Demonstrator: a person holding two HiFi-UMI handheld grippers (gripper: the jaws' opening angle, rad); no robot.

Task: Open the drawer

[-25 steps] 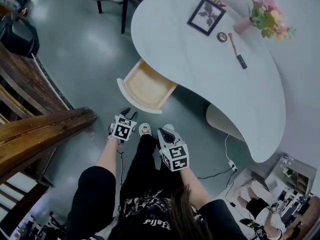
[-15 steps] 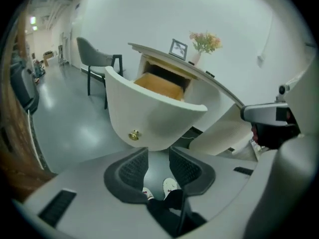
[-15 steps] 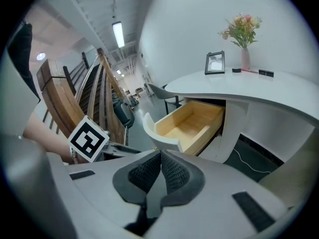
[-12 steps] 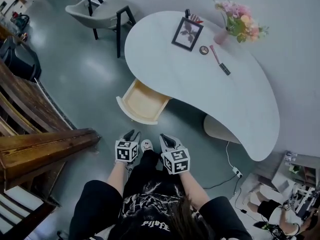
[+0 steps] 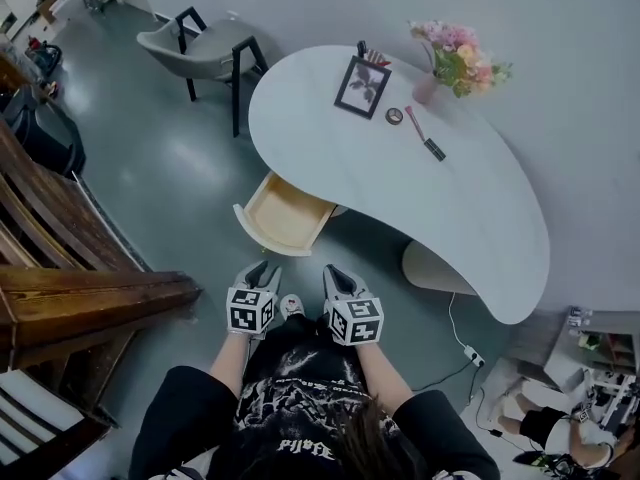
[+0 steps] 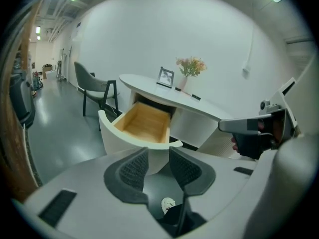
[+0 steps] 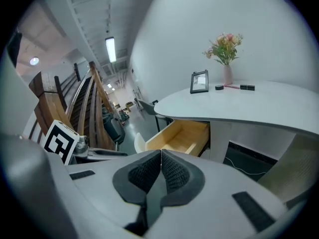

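The left gripper (image 5: 262,269) stands partly open and empty, the right gripper (image 5: 336,274) shut on nothing. Both hang short of the drawer (image 5: 285,211), which juts well out of the desk (image 5: 420,178) ahead of them. The pull looks finished, and the next move likely calls only for backing away.

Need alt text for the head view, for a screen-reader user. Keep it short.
Seen from above, a wood-lined drawer stands open and empty under the curved white desk, with the person's left gripper and right gripper held side by side short of it, touching nothing. A framed picture and a vase of flowers sit on the desk.
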